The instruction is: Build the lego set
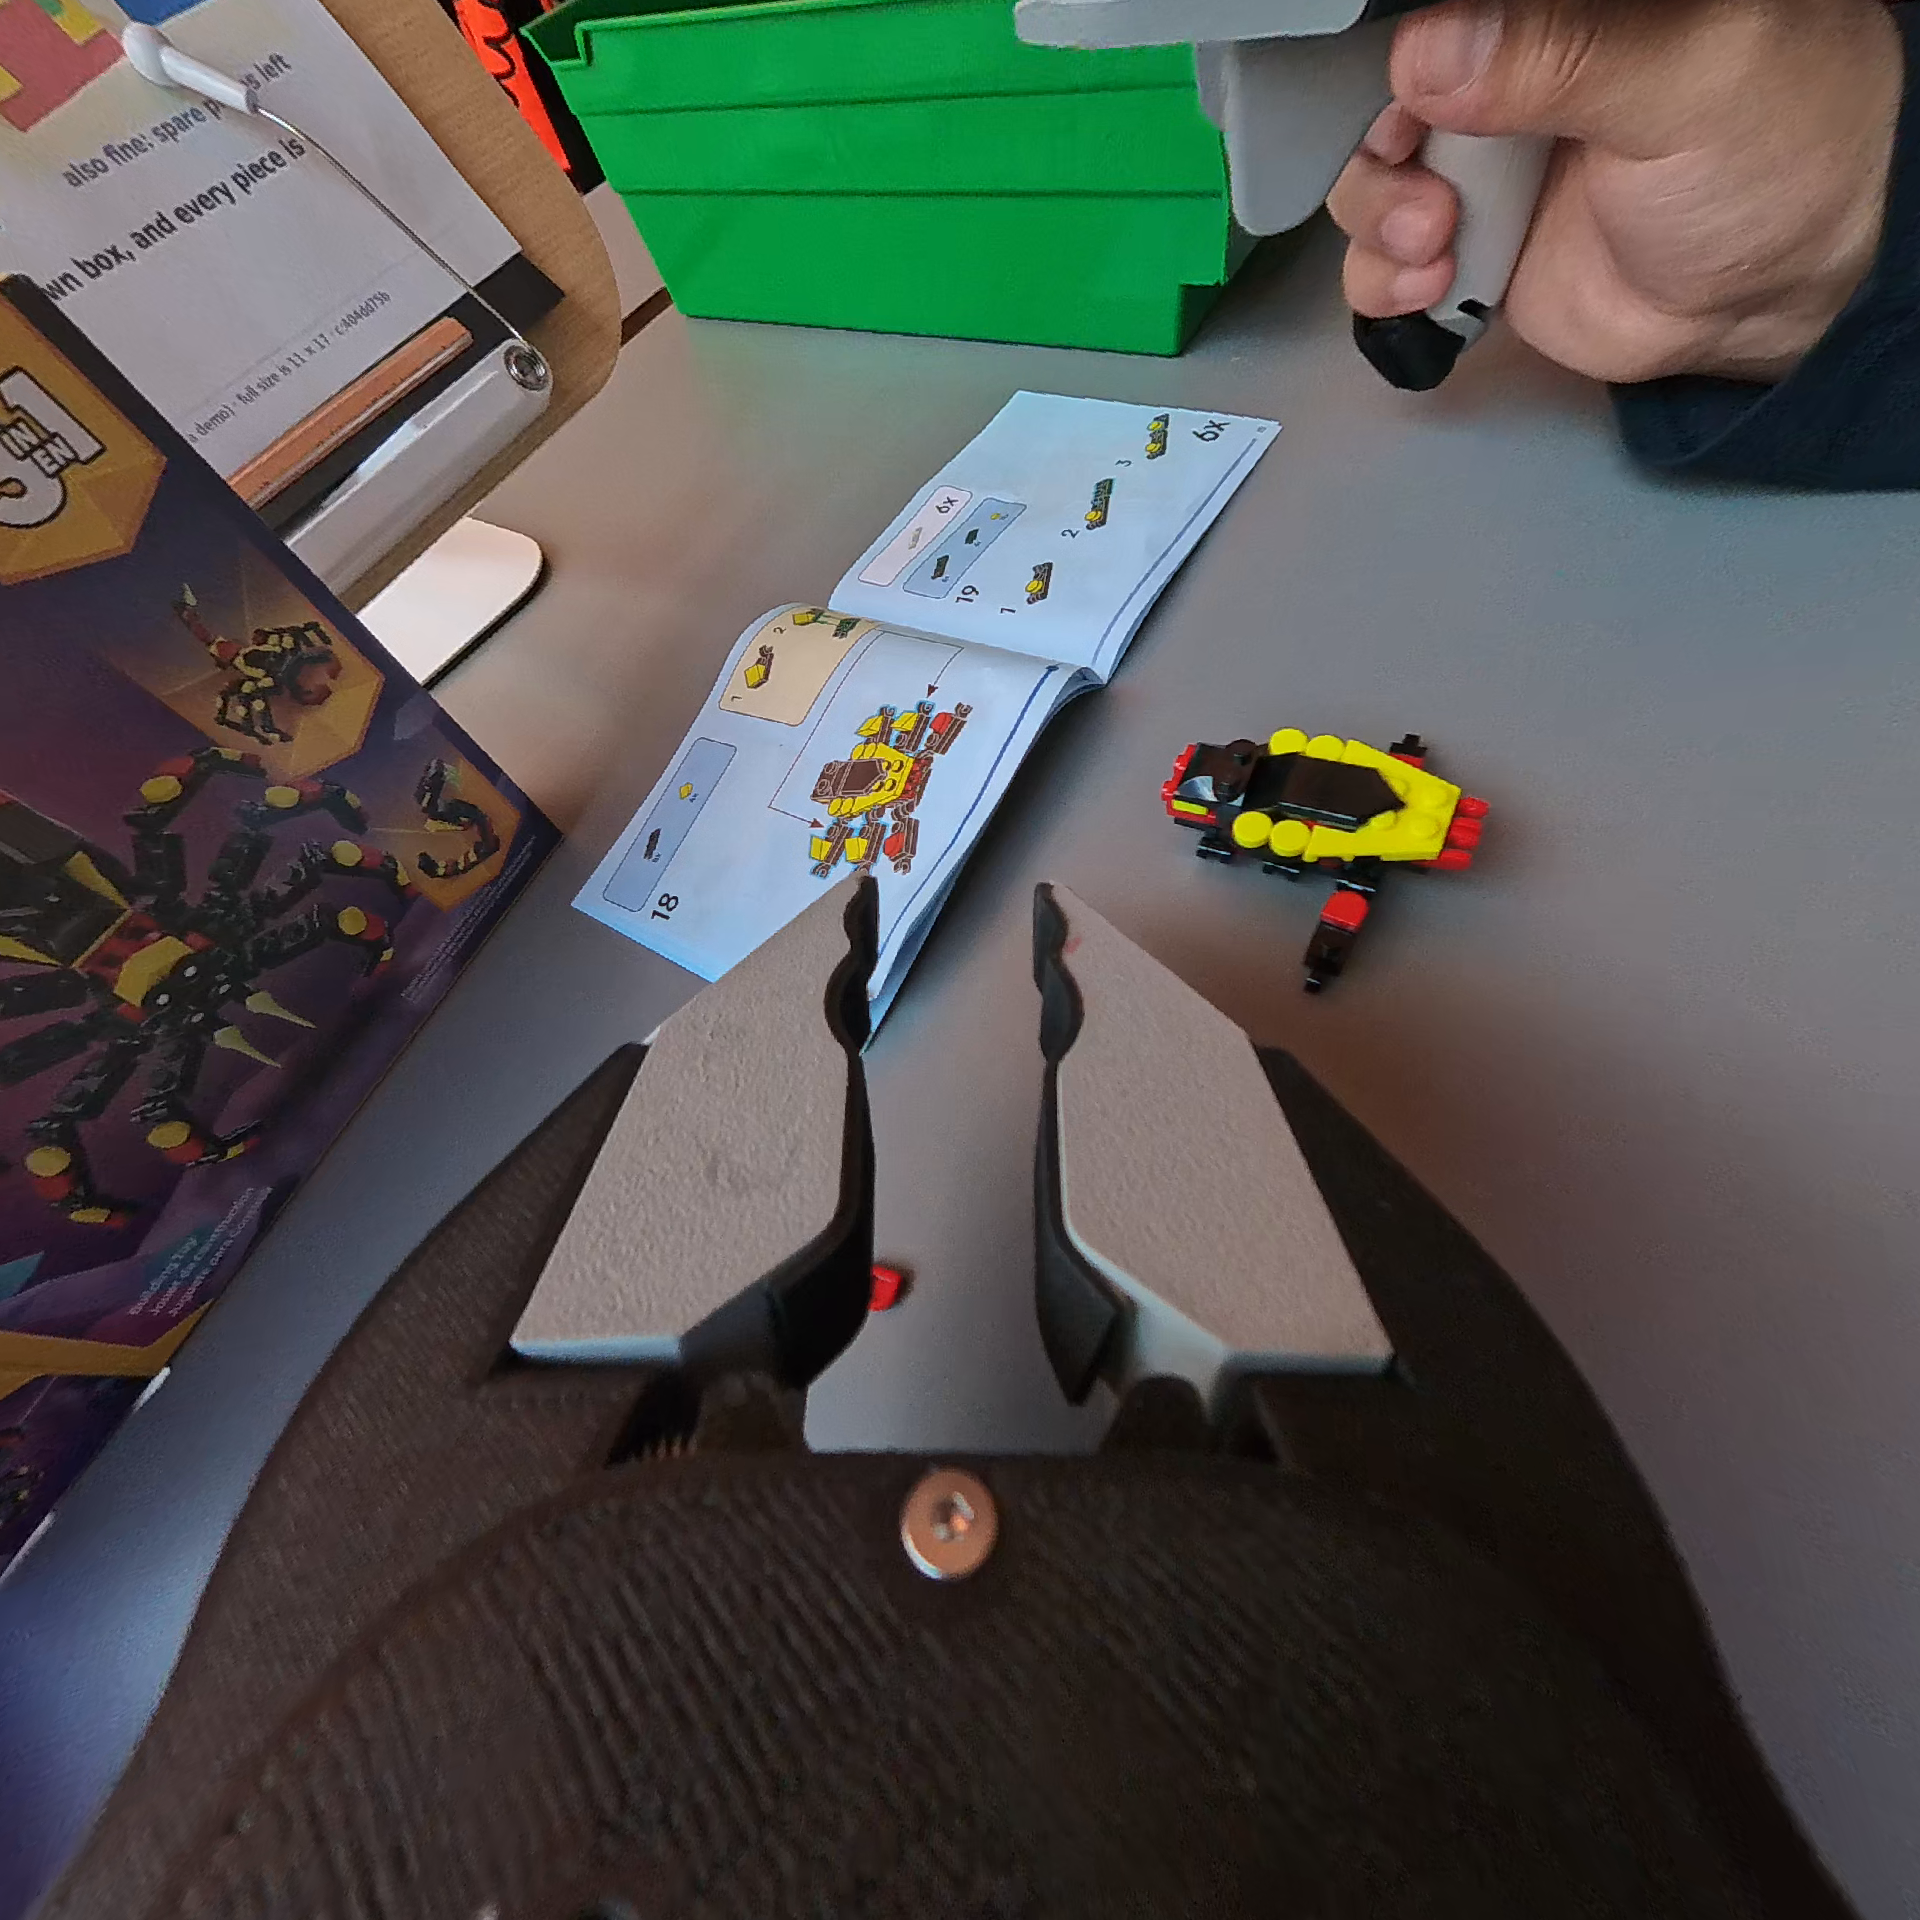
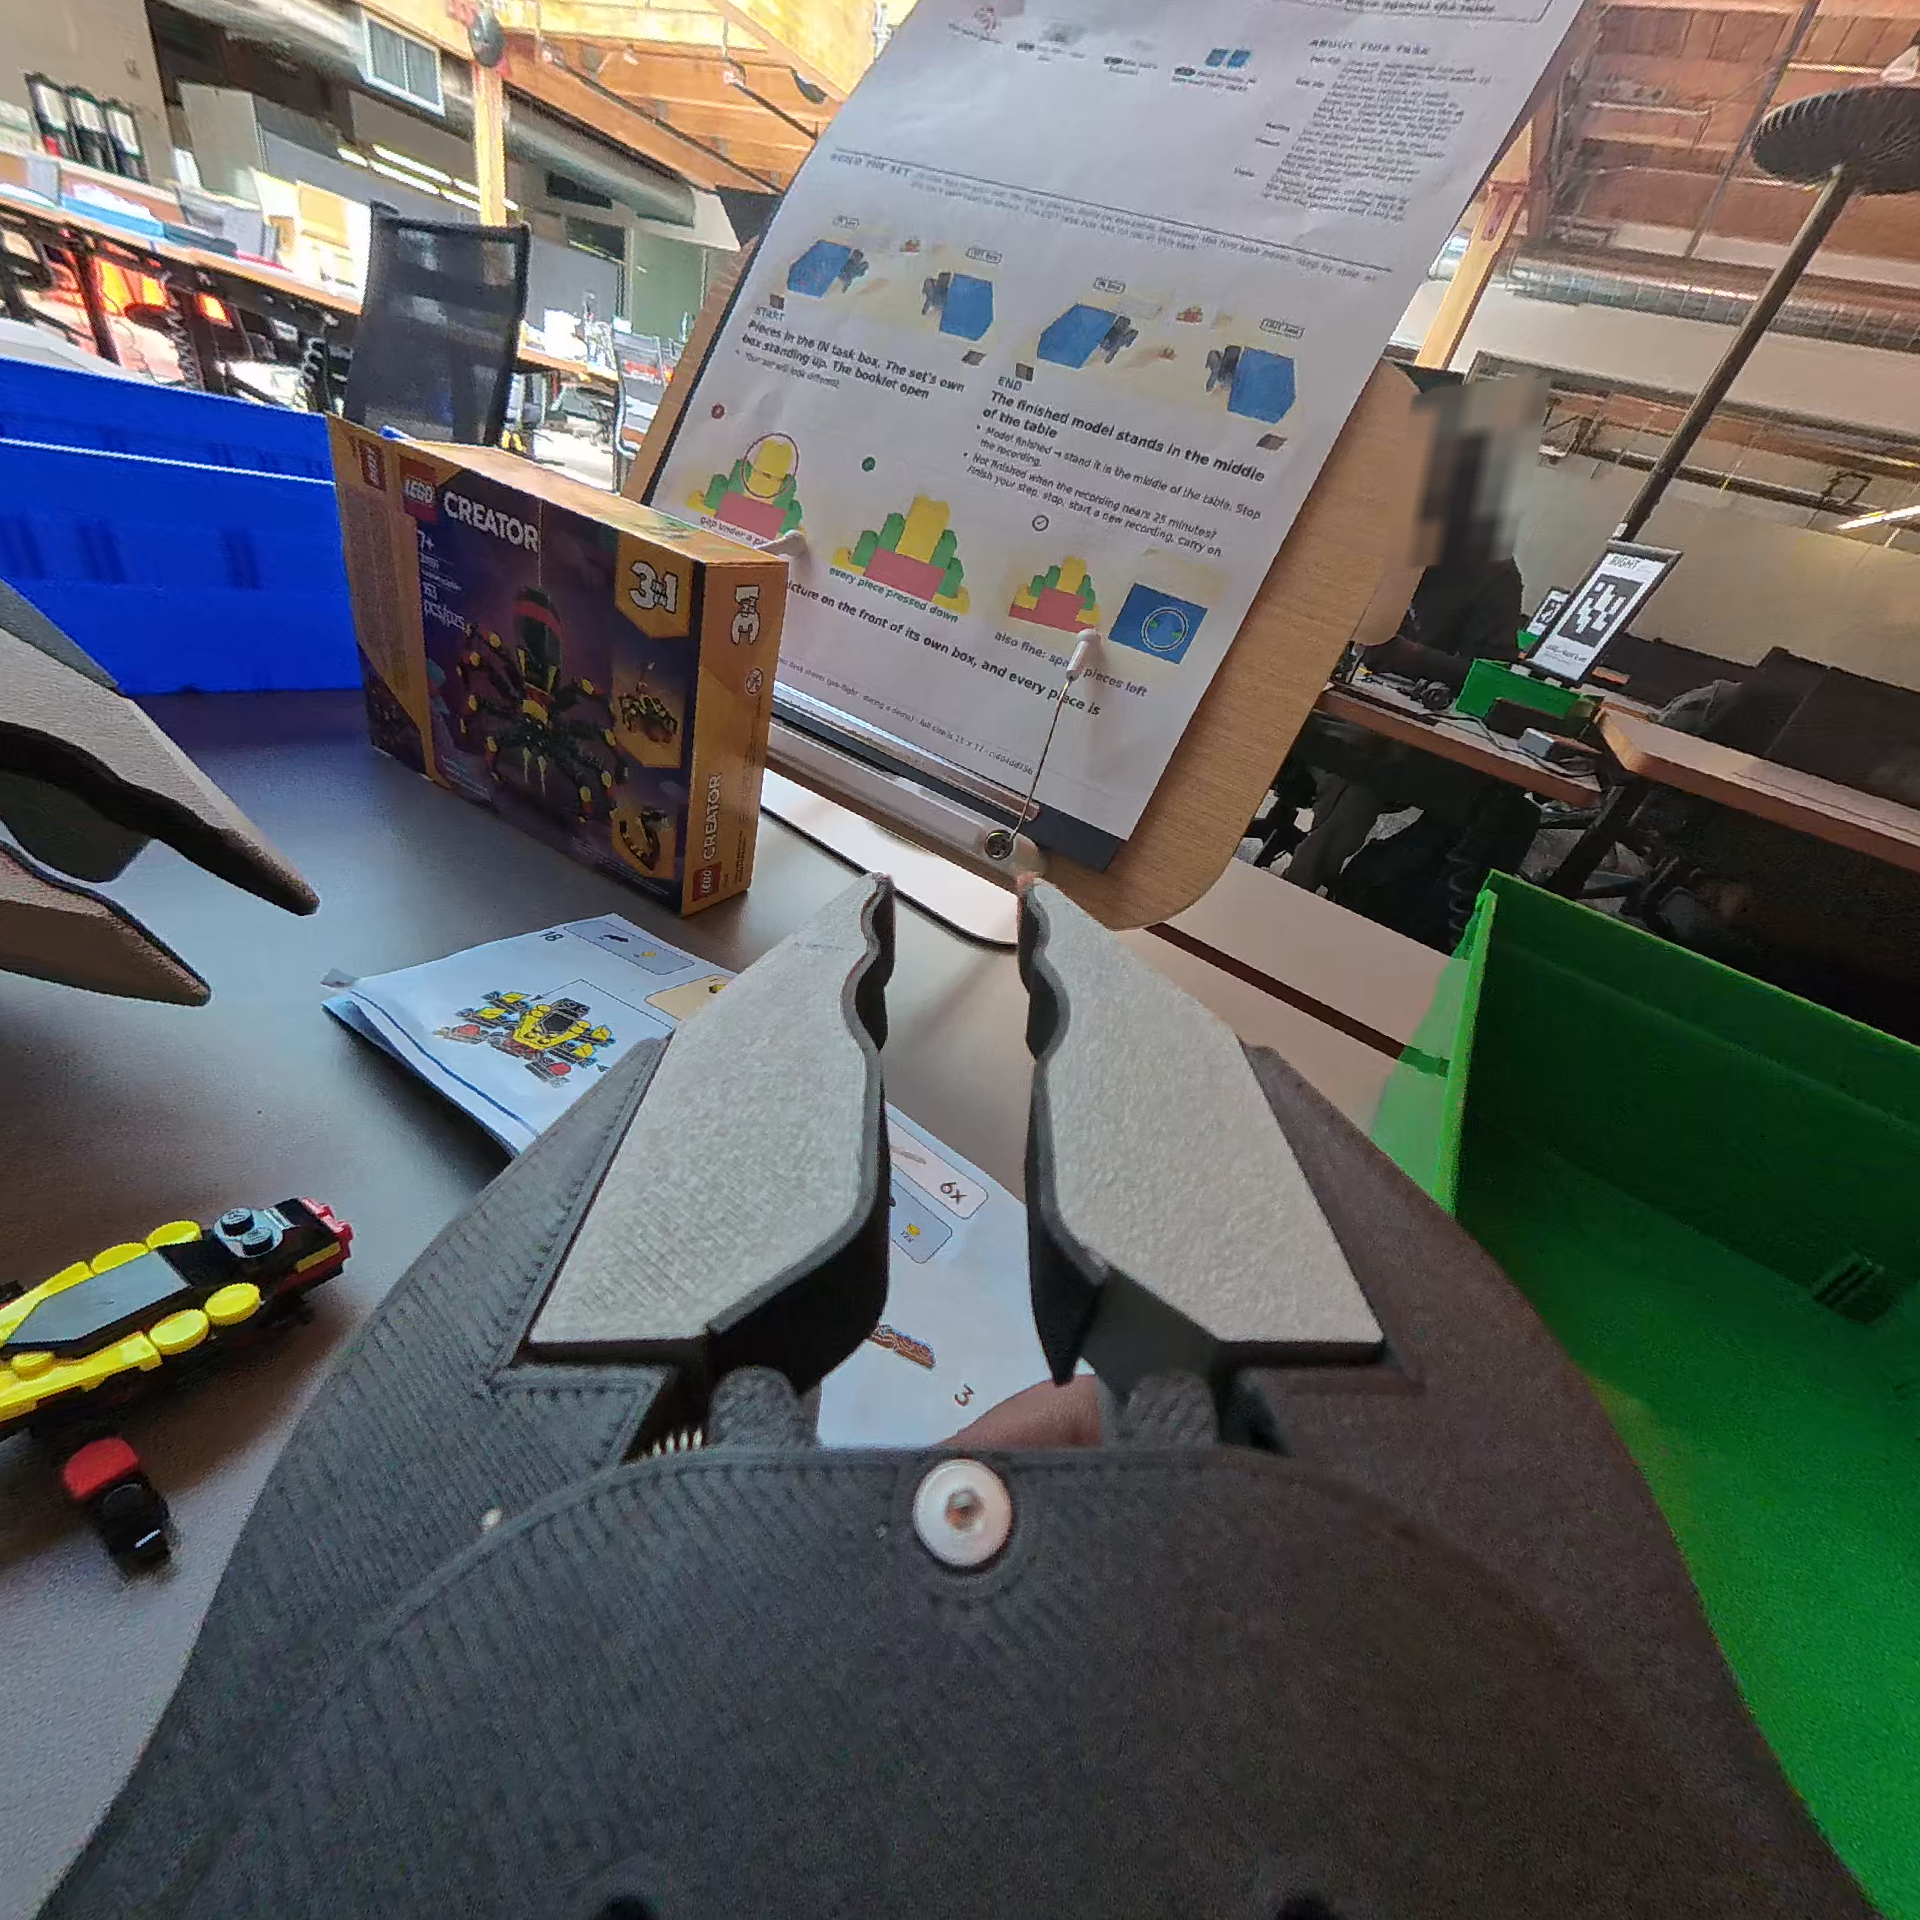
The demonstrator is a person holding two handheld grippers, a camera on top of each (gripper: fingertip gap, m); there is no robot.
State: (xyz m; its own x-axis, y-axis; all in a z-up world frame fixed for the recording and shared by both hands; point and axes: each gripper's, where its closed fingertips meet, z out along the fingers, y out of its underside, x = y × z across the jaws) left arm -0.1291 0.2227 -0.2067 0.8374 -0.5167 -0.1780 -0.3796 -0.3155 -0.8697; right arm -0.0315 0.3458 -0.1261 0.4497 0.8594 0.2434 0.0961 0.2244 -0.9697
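Note:
A partly built yellow, black and red lego model (image 1: 1325, 805) lies on the grey table, right of my left gripper's tips; it also shows at the lower left of the right wrist view (image 2: 156, 1320). One leg piece (image 1: 1340, 935) sticks out from it. The open instruction booklet (image 1: 935, 665) lies ahead of my left gripper (image 1: 951, 894), which is open and empty above the table. A small red piece (image 1: 885, 1286) lies on the table between its fingers' bases. My right gripper (image 2: 954, 894) is open and empty, held above the booklet (image 2: 520, 1023).
The set's box (image 2: 561, 665) stands at the left beside a wooden stand holding a printed sheet (image 2: 1039, 416). A green bin (image 1: 894, 197) sits at the far side, also in the right wrist view (image 2: 1683, 1195). A blue bin (image 2: 166, 540) stands behind the box. A person sits at a far desk. Left tips to right tips: about 20 centimeters.

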